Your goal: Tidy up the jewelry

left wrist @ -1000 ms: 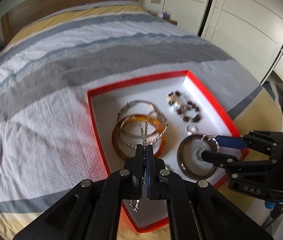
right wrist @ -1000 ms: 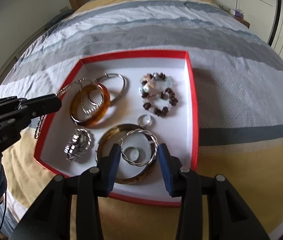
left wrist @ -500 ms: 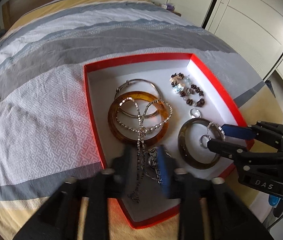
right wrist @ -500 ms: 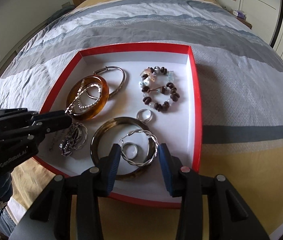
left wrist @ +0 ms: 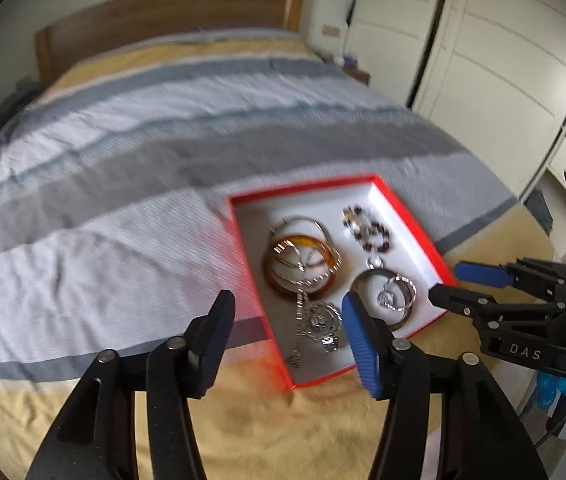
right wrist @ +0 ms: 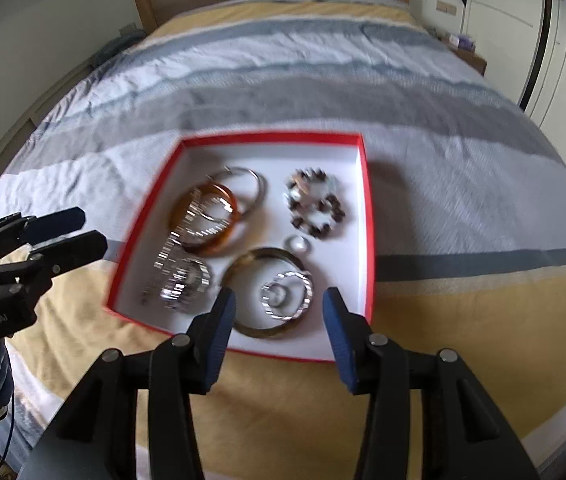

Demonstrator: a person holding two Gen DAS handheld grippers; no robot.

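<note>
Jewelry-filled red tray [left wrist: 411, 222] on striped bedspread [left wrist: 123, 168]

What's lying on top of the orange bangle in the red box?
A silver chain is draped over the orange bangle, trailing down to a silver heap. The bangle overlaps a thin silver hoop, hiding part of it. It's blurry.

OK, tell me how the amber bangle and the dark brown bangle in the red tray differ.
The amber bangle is orange and translucent; the dark brown bangle is duller and murkier. A silver chain lies draped across the amber bangle, while a twisted silver hoop rests inside the dark brown bangle. The amber bangle overlaps a thin silver bangle; the dark brown one sits nearer the tray's front edge. Both lie flat in the tray.
</note>
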